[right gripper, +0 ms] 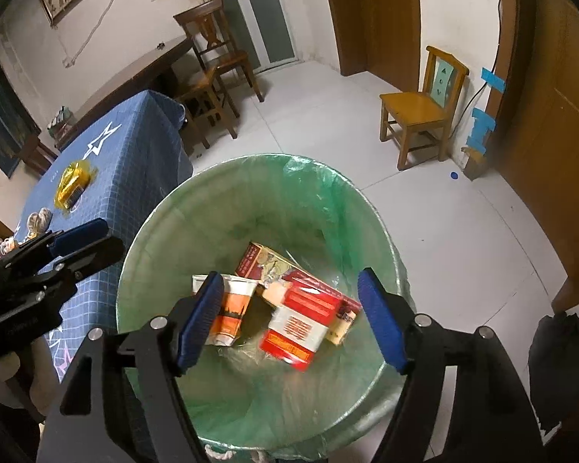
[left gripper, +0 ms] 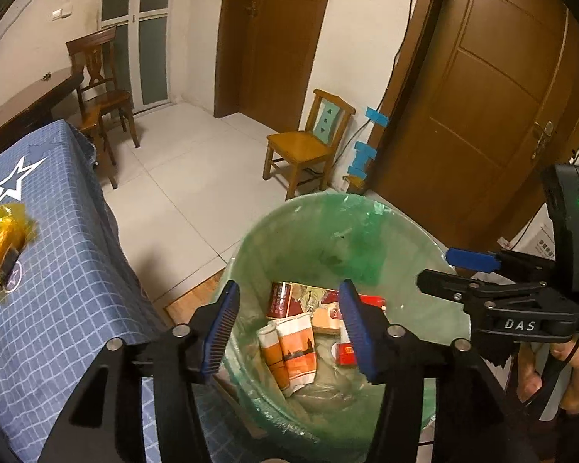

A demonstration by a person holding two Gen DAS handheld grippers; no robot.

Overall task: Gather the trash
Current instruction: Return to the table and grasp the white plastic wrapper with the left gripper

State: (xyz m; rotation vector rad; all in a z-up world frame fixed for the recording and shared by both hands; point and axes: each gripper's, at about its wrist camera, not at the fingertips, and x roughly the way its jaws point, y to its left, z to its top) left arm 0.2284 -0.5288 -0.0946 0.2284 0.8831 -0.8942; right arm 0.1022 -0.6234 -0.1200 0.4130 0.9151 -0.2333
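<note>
From your left wrist camera, your left gripper [left gripper: 289, 332] hangs right over the trash bin [left gripper: 251, 239], its blue pads spread apart with nothing between them. Down in the green bag liner [left gripper: 328, 231] lie an orange-and-white carton [left gripper: 293, 351], a dark red box [left gripper: 280, 301] and a red-and-white box [left gripper: 345, 353], all loose on the bottom. Off to the right, your right gripper [left gripper: 444, 274] reaches in over the rim, its fingers parted too, a hand [left gripper: 575, 374] wrapped round its handle. On the left, the table with the blue checked cloth [left gripper: 65, 270] stands just beside the bin, and a crumpled yellow wrapper [left gripper: 2, 247] sits on it. A small wooden chair [left gripper: 308, 142] waits by the far wall. Now your right wrist camera: your right gripper [right gripper: 295, 320] is above the bin [right gripper: 166, 223], pads wide apart and empty. Below them a red-and-white box [right gripper: 301, 328] shows blurred, beside the orange-and-white carton [right gripper: 233, 308] and the dark red box [right gripper: 262, 262]. Your left gripper [right gripper: 96, 239] pokes in from the left edge, fingers parted. The yellow wrapper [right gripper: 73, 185] lies on the blue cloth [right gripper: 135, 177], well apart from the bin, and some pale crumpled scraps [right gripper: 38, 222] lie nearer the cloth's edge.
</note>
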